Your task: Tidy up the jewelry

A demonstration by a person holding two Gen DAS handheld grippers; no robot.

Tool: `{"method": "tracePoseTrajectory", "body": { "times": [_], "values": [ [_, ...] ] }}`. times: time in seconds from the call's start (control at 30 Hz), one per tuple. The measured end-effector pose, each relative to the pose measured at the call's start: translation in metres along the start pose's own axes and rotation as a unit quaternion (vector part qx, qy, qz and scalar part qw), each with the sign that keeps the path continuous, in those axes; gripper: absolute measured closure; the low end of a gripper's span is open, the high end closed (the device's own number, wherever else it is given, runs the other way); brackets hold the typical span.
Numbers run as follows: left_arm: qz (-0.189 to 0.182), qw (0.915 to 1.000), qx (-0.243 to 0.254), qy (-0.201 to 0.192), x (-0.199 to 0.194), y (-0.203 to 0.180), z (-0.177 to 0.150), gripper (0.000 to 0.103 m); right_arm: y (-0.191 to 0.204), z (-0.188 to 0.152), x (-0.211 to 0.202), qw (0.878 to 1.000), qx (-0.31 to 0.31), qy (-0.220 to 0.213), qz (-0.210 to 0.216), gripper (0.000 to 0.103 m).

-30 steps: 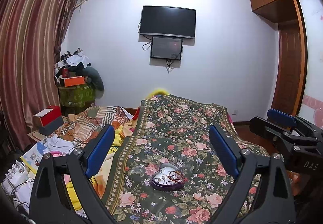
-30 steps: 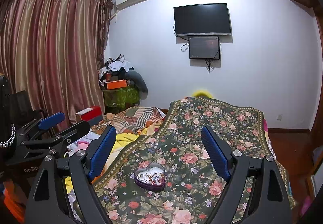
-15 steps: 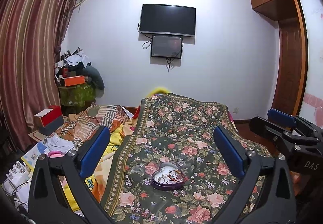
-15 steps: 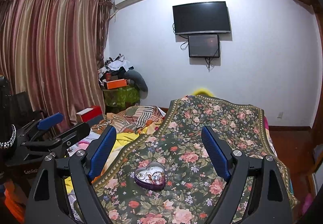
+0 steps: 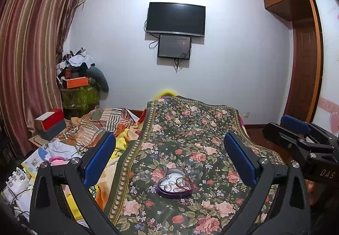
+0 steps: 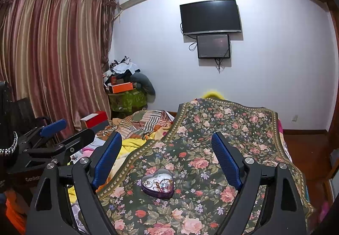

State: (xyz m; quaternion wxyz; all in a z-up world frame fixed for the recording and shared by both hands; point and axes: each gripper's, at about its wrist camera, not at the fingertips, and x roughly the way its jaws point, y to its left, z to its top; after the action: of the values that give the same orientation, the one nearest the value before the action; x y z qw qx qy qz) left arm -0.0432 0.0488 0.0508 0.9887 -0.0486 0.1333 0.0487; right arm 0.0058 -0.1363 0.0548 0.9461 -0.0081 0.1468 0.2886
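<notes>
Left wrist view: left gripper (image 5: 169, 154) spread wide, blue pads (image 5: 99, 158) far apart, nothing between them. Below and between the fingers, purple heart-shaped tin (image 5: 175, 184), open-topped, resting on the floral bedspread (image 5: 190, 129), well short of the fingertips. Inside the tin, several silvery rings (image 5: 167, 186) on the white lining, plus a reddish beaded bracelet (image 5: 184, 184) toward its right side. Off to the right edge, right gripper (image 5: 300, 129) seen side-on, apart from the tin. Beyond the bed, wall-mounted television (image 5: 176, 18) with a smaller screen (image 5: 174, 46) just under it; striped curtain (image 5: 27, 55) along the left.

Right wrist view: right gripper (image 6: 167, 152) likewise wide open, empty, blue pads (image 6: 107, 157) splayed either side of the heart-shaped tin (image 6: 157, 184). Tin sitting on the floral bedspread (image 6: 222, 125) slightly left of centre, untouched, rings (image 6: 148, 183) and tangled bracelet (image 6: 162, 184) visible within. At far left, left gripper (image 6: 53, 127) seen from the side, held over the cluttered bedside, well apart from the tin. Same television (image 6: 210, 15) and curtain (image 6: 53, 55) behind.
</notes>
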Motion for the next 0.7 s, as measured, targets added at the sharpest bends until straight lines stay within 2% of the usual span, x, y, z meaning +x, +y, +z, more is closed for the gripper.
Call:
{"method": "tracePoseTrajectory", "body": {
  "times": [0.53,0.7],
  "values": [
    [-0.011,0.9999,-0.008,0.006,0.0016,0.002,0.0013,0.001,-0.0034,0.0015,-0.0001,1.0,0.007,-0.001,-0.002,0.014],
    [-0.011,0.9999,-0.011,0.005,0.0003,0.0021,0.0015,0.001,-0.0047,0.0008,-0.0006,1.0,0.009,-0.005,-0.005,0.005]
  ]
}}
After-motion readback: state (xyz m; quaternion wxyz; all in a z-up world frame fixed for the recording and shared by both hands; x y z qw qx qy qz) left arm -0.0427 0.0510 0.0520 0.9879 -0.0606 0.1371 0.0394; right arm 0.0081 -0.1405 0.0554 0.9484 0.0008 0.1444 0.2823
